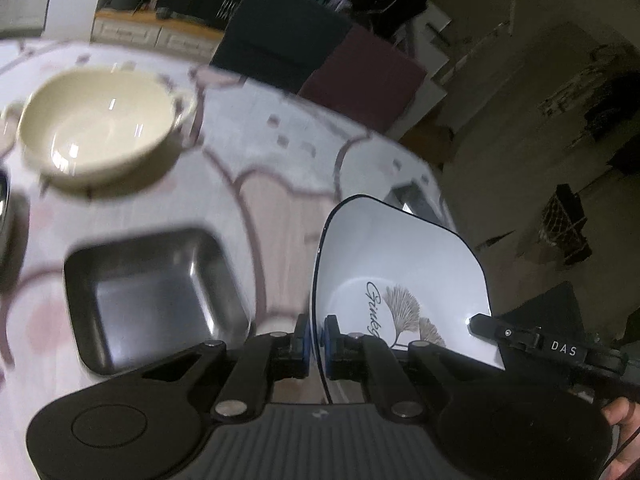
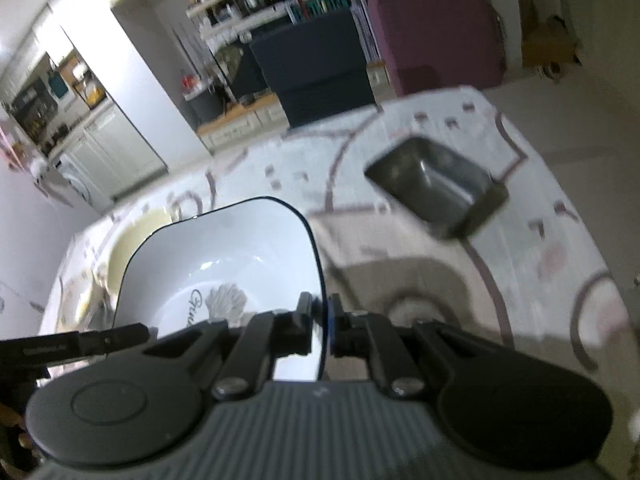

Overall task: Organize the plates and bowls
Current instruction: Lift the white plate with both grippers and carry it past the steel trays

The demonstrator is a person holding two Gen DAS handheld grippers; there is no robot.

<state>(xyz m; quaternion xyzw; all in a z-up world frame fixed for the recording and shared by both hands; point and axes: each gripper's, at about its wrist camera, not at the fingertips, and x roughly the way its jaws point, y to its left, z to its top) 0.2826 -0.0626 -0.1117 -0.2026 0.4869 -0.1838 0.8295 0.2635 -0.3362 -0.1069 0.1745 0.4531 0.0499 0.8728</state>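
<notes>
I have both grippers pinched on one white square plate with a dark rim [image 1: 400, 256]: left gripper [image 1: 316, 338] and right gripper [image 2: 321, 322] on opposite edges, above the patterned tablecloth [image 1: 260, 168]. One cream round bowl [image 1: 100, 120] and one square steel dish [image 1: 156, 292] sit there.

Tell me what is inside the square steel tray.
Nothing shows inside the steel tray: the left wrist view shows only its bare, shiny floor and walls. The frame is blurred, so something small could go unseen. The near corner is hidden behind the left gripper.
</notes>
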